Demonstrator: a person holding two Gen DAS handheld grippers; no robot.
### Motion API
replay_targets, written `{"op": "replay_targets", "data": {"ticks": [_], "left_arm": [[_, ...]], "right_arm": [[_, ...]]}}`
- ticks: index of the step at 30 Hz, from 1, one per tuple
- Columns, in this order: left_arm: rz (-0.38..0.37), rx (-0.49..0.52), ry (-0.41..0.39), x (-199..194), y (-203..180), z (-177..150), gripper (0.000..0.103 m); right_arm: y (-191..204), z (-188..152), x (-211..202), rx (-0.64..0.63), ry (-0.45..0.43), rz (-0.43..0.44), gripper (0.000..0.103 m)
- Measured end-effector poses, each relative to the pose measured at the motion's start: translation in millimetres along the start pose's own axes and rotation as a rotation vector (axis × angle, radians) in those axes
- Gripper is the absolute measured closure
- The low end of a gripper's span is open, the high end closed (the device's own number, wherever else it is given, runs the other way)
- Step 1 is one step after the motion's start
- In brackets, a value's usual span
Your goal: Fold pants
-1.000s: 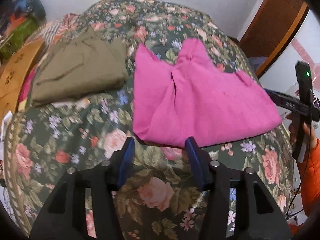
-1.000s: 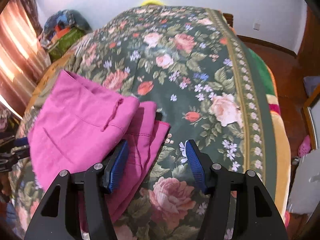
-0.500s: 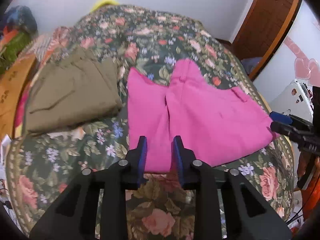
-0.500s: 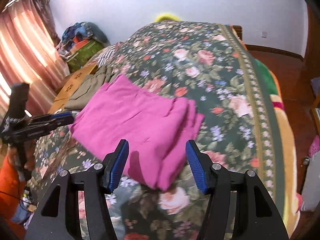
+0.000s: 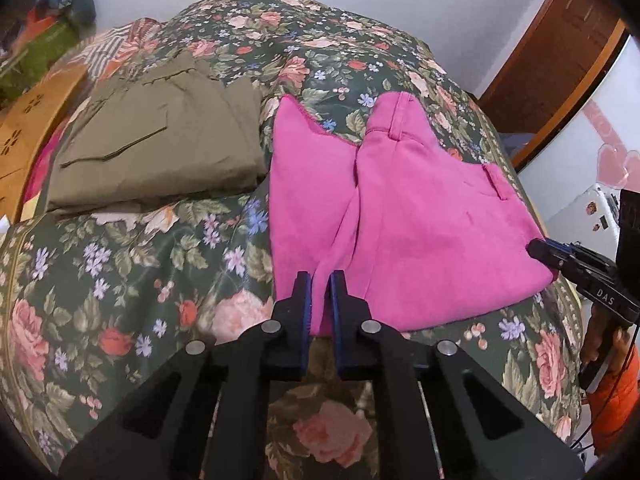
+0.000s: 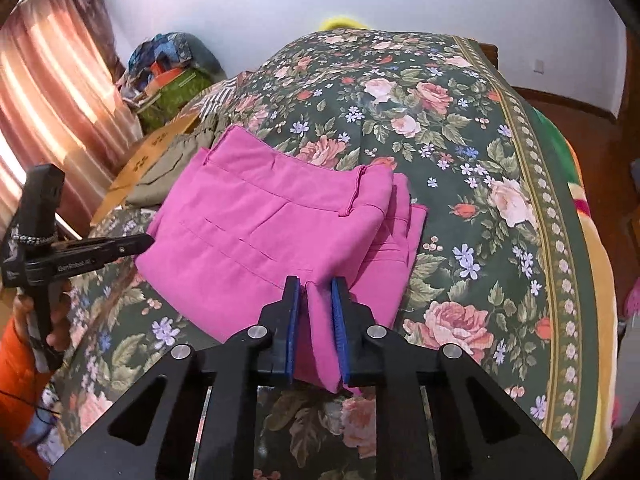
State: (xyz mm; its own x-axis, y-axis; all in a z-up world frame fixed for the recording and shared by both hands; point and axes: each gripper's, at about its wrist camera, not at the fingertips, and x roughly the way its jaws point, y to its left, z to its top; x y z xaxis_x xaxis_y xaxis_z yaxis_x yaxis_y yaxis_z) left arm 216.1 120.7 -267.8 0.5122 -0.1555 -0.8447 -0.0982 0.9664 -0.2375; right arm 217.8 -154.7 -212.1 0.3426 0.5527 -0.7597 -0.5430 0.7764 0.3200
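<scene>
Item: folded bright pink cotton pants (image 5: 404, 216), lying flat on a dark green floral bedspread (image 5: 132, 264), waistband and belt loops toward the far side.

Left gripper (image 5: 320, 300): black frame, blue-padded fingers (image 5: 306, 304) nearly together, pinching a fold of the pink fabric at its near edge.

Right gripper (image 6: 314, 308): same build, jaws clenched on the pink pants at the opposite near corner, cloth bunched between the pads (image 6: 293, 312) (in the left wrist view its tip touches the pants' right edge).

Adjacent: folded olive-green cargo trousers (image 5: 160, 148), just beside the pink pair on its left, resting on the same bedspread.

Surroundings: pink striped curtain (image 6: 52, 92); heap of coloured bags (image 6: 172, 72) beyond the bed; brown wooden door (image 5: 560, 40).
</scene>
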Motion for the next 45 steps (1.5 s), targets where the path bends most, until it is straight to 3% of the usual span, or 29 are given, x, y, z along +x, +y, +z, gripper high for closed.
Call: {"op": "replay_targets", "data": {"ticks": [7, 14, 16, 18, 20, 24, 30, 32, 39, 45], "left_arm": [[-0.010, -0.045, 0.007, -2.9, 9.9, -12.6, 0.097], [-0.009, 0.012, 0.002, -23.4, 2.1, -2.0, 0.097], [-0.009, 0.018, -0.034, -33.9, 2.6, 8.5, 0.097], [-0.001, 0.032, -0.070, -42.0, 2.1, 21.2, 0.097], [-0.006, 0.044, -0.090, -44.4, 0.3, 36.6, 0.097], [-0.040, 0.072, -0.088, -34.4, -8.6, 64.0, 0.096], [-0.088, 0.121, -0.024, 10.5, -31.4, 91.3, 0.085], [-0.092, 0.128, -0.005, 24.4, -36.1, 94.2, 0.078], [-0.074, 0.140, 0.029, 55.1, -39.1, 94.6, 0.078], [-0.030, 0.156, -0.027, 20.8, -29.4, 90.4, 0.076]], "right_arm": [[-4.3, -3.7, 2.7, -0.033, 0.015, -0.018, 0.090], [-8.1, 9.6, -7.1, -0.030, 0.012, -0.034, 0.087], [-12.6, 16.2, -15.0, -0.030, 0.000, -0.045, 0.083], [-18.2, 22.7, -20.1, -0.015, -0.019, -0.047, 0.068], [-23.6, 30.7, -22.5, 0.002, -0.041, -0.048, 0.066], [-28.7, 44.4, -13.5, -0.001, -0.047, -0.058, 0.066], [-39.4, 54.3, 14.4, 0.019, -0.002, -0.040, 0.066], [-44.6, 56.5, 24.6, 0.032, 0.025, -0.034, 0.066], [-52.1, 60.3, 46.0, 0.042, 0.055, 0.028, 0.066], [-47.8, 60.1, 53.3, 0.005, 0.064, 0.061, 0.085]]}}
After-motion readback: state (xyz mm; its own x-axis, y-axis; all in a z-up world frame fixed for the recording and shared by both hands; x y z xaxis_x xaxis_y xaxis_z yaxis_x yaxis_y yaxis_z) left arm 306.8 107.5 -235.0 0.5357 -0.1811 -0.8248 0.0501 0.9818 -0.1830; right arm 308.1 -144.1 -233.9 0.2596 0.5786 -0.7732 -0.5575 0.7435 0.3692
